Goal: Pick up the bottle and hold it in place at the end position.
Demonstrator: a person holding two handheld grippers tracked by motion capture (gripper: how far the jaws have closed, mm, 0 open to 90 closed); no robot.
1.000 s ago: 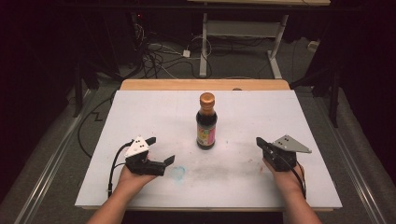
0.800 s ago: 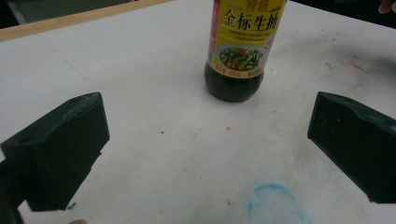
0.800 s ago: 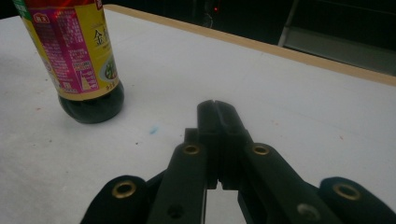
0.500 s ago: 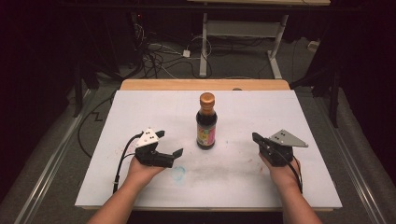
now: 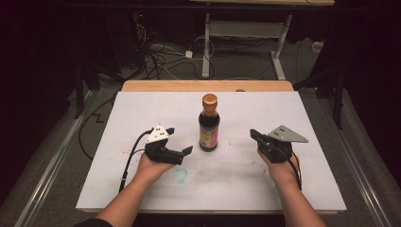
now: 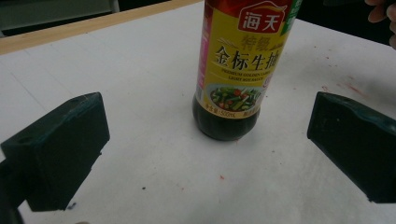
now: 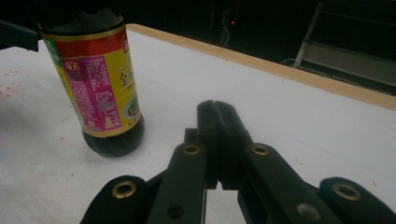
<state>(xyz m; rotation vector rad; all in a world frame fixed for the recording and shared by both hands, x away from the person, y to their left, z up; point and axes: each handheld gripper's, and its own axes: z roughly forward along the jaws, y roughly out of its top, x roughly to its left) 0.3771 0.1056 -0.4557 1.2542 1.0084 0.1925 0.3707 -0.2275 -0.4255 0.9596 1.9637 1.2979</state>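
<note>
A dark glass soy sauce bottle with an orange-brown cap and a yellow and pink label [image 5: 209, 124] stands upright near the middle of the white table top [image 5: 142, 109], between the two hand-held tools and touched by neither; the left gripper [image 5: 183, 152] sits on the near left side of the board, just beside the bottle, its black jaws spread wide and holding nothing; in the left gripper view the bottle [image 6: 238, 70] stands ahead of the gap, beyond the two pads [image 6: 60, 149]; the right gripper [image 5: 255, 136] hovers to the right of the bottle, a little farther off, its jaws pressed together with nothing between them; in the right gripper view the closed jaws point past the bottle [image 7: 100, 84], which rises to their left.
</note>
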